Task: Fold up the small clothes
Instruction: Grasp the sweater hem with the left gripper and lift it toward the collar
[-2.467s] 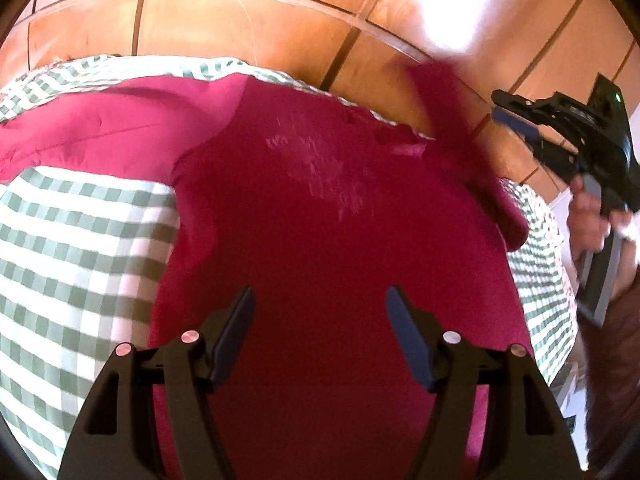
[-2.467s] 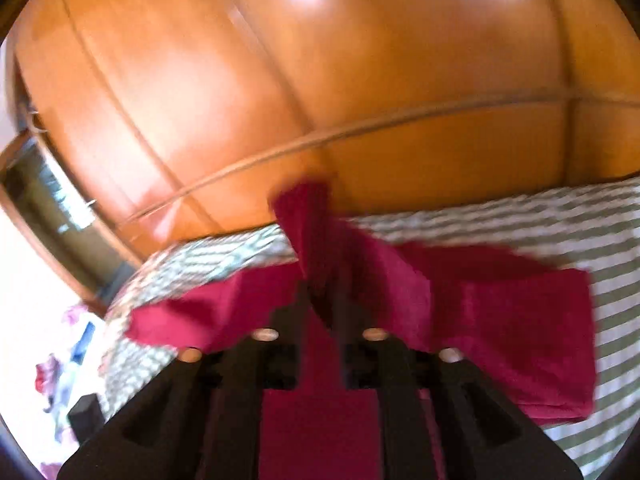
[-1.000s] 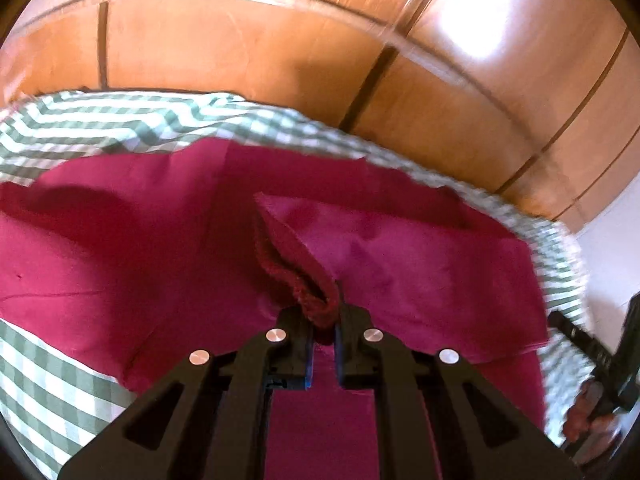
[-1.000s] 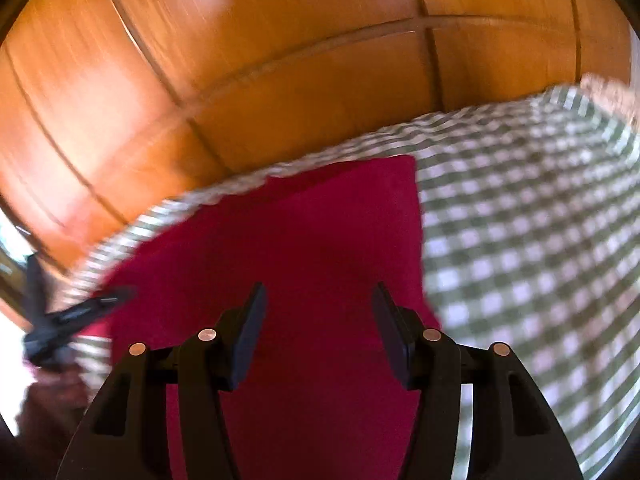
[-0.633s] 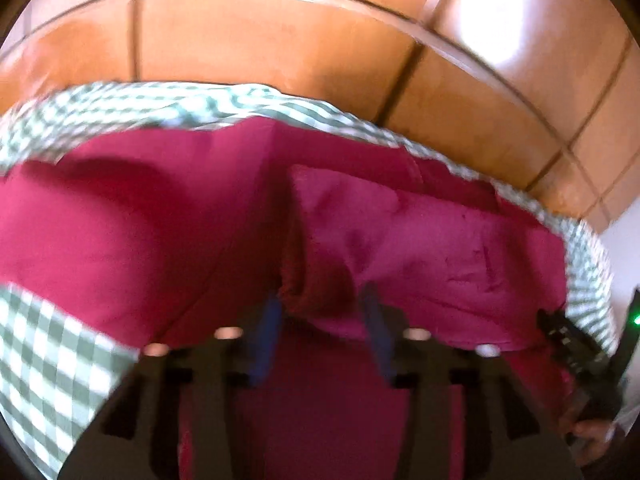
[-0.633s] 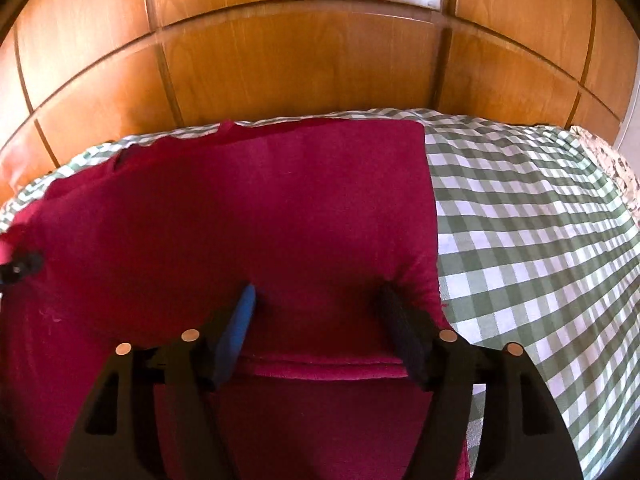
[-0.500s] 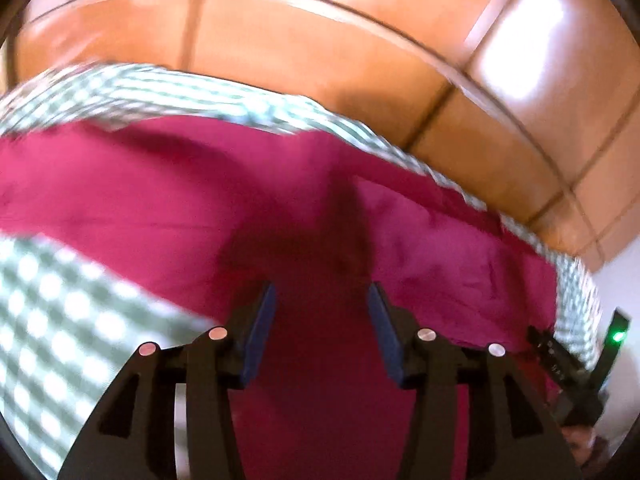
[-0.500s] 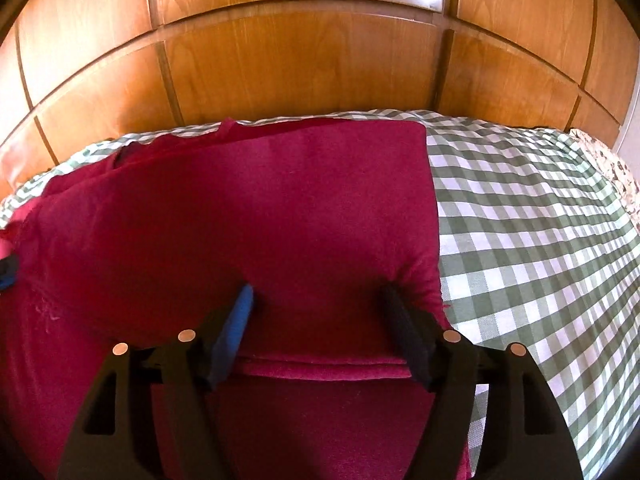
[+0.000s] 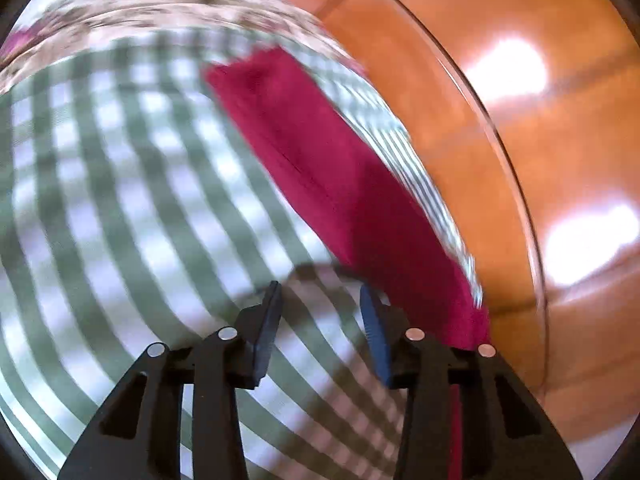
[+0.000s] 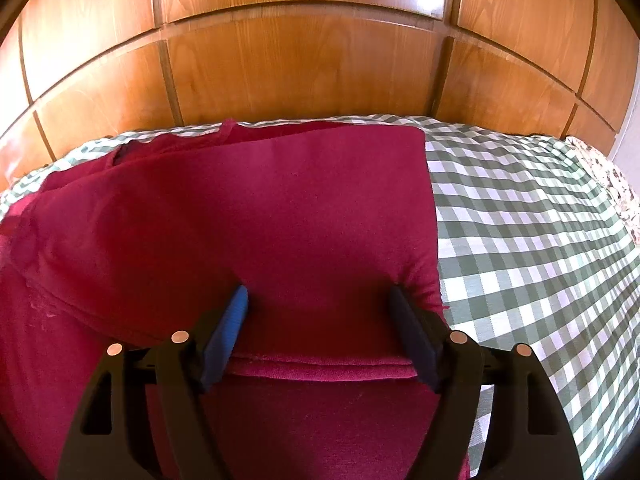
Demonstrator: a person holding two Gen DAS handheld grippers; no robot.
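While the checked bedcover (image 10: 532, 232) carries it, the red garment (image 10: 248, 216) lies partly folded against the wooden panelling (image 10: 304, 64). Right gripper (image 10: 320, 308) spread wide, empty, over the folded hem; left gripper (image 9: 318, 312) also parted, beside the garment. Next: likely pinch an edge. No containers visible.

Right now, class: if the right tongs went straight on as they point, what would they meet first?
Most likely the red garment, whose folded layer lies between the open right tongs; depth is unclear.
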